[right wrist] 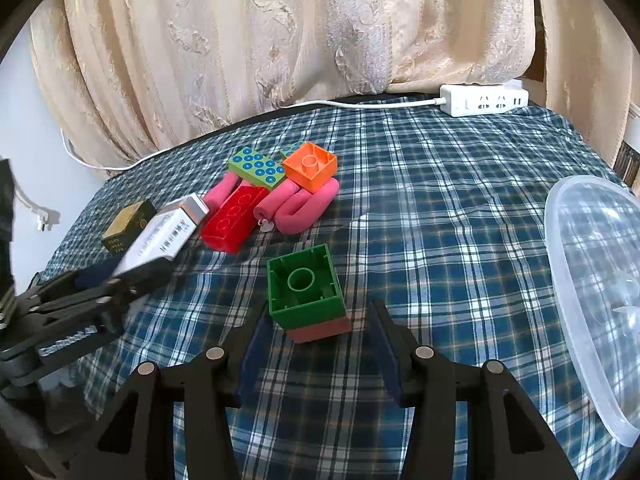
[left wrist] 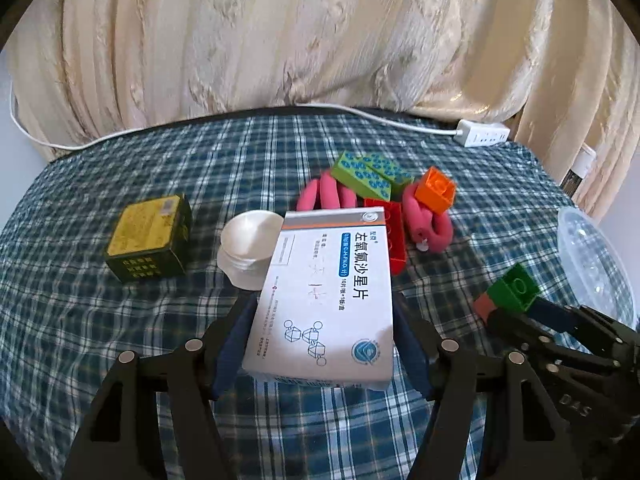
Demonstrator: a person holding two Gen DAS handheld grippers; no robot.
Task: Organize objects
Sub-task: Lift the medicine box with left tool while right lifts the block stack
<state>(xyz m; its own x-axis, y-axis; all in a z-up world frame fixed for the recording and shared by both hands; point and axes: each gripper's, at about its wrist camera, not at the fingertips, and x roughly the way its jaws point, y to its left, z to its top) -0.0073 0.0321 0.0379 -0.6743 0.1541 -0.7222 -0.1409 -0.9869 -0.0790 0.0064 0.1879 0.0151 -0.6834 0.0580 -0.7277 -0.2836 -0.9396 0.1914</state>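
My left gripper point(left wrist: 324, 312) is shut on a white medicine box point(left wrist: 324, 292), held just above the checked cloth; the box also shows in the right wrist view point(right wrist: 160, 236). My right gripper point(right wrist: 318, 320) is open, its fingers on either side of a green brick point(right wrist: 306, 284) stacked on a pink brick point(right wrist: 320, 330), not touching them. That green brick also shows in the left wrist view point(left wrist: 514, 288). Further back lie a red brick point(right wrist: 232, 222), a pink foam tube point(right wrist: 296, 208), an orange brick point(right wrist: 310, 166) and a dotted green brick point(right wrist: 258, 166).
A clear plastic bowl point(right wrist: 600, 280) sits at the right edge. A dark green and yellow box point(left wrist: 150, 238) and a white cup point(left wrist: 250, 248) stand left of the medicine box. A white power strip point(right wrist: 482, 100) lies by the curtain point(right wrist: 280, 40) at the back.
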